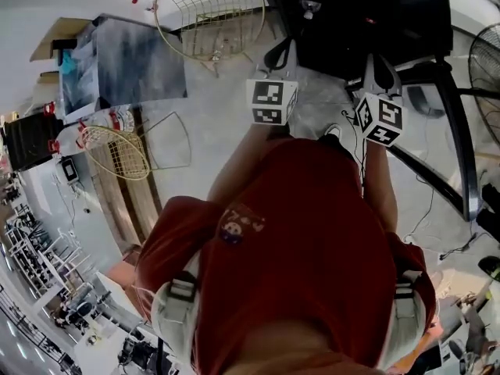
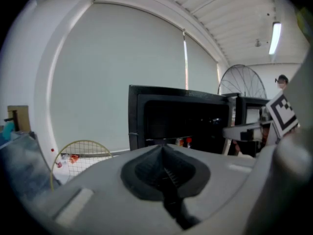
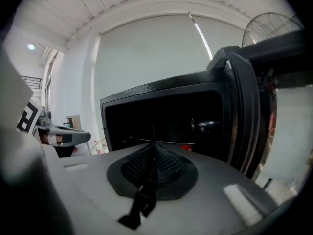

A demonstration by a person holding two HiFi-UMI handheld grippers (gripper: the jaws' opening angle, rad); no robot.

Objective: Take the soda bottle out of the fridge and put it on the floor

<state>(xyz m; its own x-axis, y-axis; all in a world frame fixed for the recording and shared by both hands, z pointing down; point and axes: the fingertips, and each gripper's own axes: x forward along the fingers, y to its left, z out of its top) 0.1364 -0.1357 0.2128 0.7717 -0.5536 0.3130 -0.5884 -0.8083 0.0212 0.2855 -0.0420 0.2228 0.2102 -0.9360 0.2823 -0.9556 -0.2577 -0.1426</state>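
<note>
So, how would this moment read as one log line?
left hand-held gripper: shut, empty | right hand-held gripper: shut, empty | fridge: door open

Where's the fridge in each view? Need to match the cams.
Head view: fridge at the top, right of centre, its open door running down the right side.
Left gripper view: fridge at centre.
Right gripper view: fridge fills the centre, door at right.
Shared landmark: the fan, right of the fridge in all three.
</note>
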